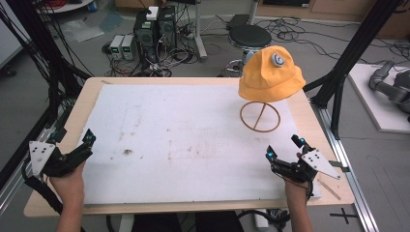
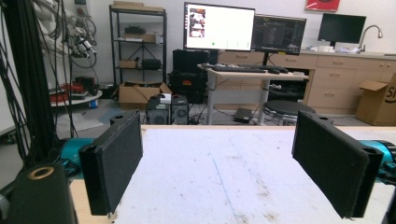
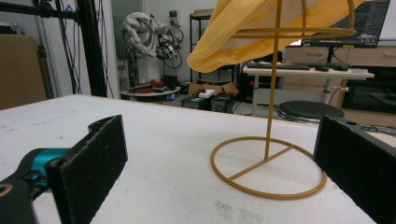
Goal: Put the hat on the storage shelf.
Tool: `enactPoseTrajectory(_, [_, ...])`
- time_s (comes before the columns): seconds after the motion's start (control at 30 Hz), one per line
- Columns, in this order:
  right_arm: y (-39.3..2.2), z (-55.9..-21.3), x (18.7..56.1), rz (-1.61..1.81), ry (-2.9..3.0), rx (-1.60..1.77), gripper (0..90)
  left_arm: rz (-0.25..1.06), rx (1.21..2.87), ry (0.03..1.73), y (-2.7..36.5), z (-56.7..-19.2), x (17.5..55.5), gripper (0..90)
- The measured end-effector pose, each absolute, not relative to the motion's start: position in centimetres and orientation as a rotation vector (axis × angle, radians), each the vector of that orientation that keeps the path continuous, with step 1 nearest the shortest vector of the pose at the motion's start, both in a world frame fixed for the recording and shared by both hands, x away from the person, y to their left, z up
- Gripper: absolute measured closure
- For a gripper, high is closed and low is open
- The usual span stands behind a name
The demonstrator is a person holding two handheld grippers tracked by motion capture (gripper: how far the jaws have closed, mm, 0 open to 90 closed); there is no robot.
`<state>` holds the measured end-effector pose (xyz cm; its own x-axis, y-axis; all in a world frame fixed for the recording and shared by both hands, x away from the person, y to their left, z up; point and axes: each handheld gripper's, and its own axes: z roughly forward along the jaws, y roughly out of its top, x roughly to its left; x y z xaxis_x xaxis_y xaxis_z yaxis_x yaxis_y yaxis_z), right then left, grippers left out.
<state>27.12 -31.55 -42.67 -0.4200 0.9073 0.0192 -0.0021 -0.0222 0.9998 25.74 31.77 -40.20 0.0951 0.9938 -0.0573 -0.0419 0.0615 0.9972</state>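
A yellow hat (image 1: 271, 74) with a round badge hangs on a yellow wire stand (image 1: 260, 116) at the back right of the white mat (image 1: 183, 140). My right gripper (image 1: 284, 147) rests low at the mat's front right, open, pointing at the stand; its view has the stand's ring base (image 3: 268, 168) just ahead and the hat's brim (image 3: 261, 32) overhead. At the front left edge of the table sits my left gripper (image 1: 85, 142), also open, with bare mat (image 2: 224, 172) between its jaws. Nothing is held.
The wooden table's (image 1: 92, 87) edges frame the mat. Black frame posts (image 1: 360, 43) stand at both sides. Beyond the far edge are a round stool (image 1: 249, 36), computer boxes (image 1: 154, 29) and floor cables. A desk with monitors (image 2: 219, 28) lies farther back.
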Motion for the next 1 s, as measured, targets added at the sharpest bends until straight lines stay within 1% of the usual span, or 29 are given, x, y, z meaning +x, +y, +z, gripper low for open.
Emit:
enactPoseTrajectory(0.27, [-31.99, -42.56, 26.91, 1.553, 1.499, 0.987, 2.5, 1.105, 1.205, 1.110, 31.15, -40.48, 25.99, 16.6])
enactPoseTrajectory(1.0, [-32.22, -42.68, 26.98, 1.540, 1.493, 0.982, 2.5, 1.085, 1.208, 1.092, 30.76, -40.60, 26.07, 16.6])
